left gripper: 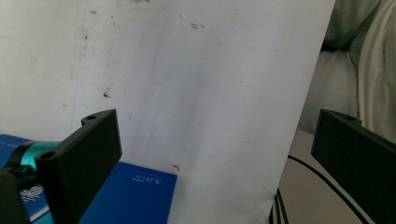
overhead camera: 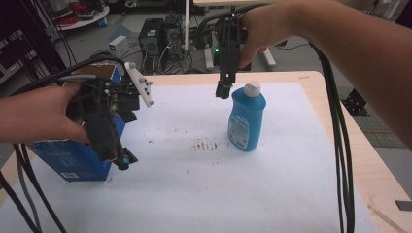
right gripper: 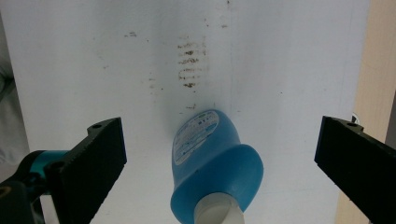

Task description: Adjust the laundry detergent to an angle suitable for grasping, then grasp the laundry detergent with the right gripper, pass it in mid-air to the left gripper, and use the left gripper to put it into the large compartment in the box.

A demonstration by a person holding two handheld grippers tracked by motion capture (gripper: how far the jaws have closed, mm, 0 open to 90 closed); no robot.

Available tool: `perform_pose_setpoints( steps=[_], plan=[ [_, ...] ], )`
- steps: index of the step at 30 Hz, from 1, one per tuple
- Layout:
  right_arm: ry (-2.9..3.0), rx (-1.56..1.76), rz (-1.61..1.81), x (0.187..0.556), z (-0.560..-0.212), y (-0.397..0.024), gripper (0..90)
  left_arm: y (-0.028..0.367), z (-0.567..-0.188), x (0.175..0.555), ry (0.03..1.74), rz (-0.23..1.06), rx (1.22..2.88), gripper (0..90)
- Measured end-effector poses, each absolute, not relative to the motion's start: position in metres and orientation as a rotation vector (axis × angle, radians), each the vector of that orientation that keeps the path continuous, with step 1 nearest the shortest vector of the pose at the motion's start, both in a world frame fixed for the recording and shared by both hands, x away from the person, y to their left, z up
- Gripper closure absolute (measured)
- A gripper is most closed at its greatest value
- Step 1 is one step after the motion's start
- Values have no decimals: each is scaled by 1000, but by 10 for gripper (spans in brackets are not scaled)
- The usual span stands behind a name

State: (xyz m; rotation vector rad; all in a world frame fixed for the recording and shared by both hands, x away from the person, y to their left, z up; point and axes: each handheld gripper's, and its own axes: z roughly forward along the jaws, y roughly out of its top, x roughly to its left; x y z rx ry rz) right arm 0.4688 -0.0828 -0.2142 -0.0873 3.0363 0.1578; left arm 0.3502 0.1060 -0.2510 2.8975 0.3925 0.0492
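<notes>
We see a blue plastic bottle with a white cap [overhead camera: 247,119] standing upright on the white sheet [overhead camera: 204,194] that covers the table, right of centre in the high view. The right gripper [overhead camera: 223,91] hangs just to the upper left of the cap, apart from it, pointing down. In the right gripper view the bottle [right gripper: 212,163] sits at lower centre between the two black jaws, which stand wide apart and touch nothing; that view also brings out the label on the bottle's side and the brown smudges [right gripper: 189,65] on the sheet above it.

At the left of the high view, the left gripper [overhead camera: 121,160] is held in front of a dark blue cardboard box [overhead camera: 73,158]. Its own view shows the jaws spread wide and empty, with the box [left gripper: 130,193] lying at the lower left beneath them. The high view alone gives us the person's two forearms and the black cables [overhead camera: 342,160].
</notes>
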Motion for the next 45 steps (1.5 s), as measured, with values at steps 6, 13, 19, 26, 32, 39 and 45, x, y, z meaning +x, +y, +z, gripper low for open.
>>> perform_pose_setpoints(
  steps=[6,13,19,26,32,39,45],
  plan=[
    [3032,-84,168,468,-211,-86,13,105,-251,351,401,47,2895,17],
    [3031,-69,176,467,-208,-90,13,104,-250,352,407,53,2890,17],
    [3024,-71,174,465,-206,-96,13,105,-251,352,426,56,2890,17],
    [3013,-59,180,462,-199,-105,13,102,-249,349,425,66,2885,17],
    [3006,-44,180,458,-196,-109,13,102,-248,347,426,69,2886,17],
    [2990,-19,180,455,-193,-115,13,103,-247,345,426,70,2887,17],
    [2975,35,182,451,-188,-127,13,101,-247,346,422,72,2882,17]
  ],
)
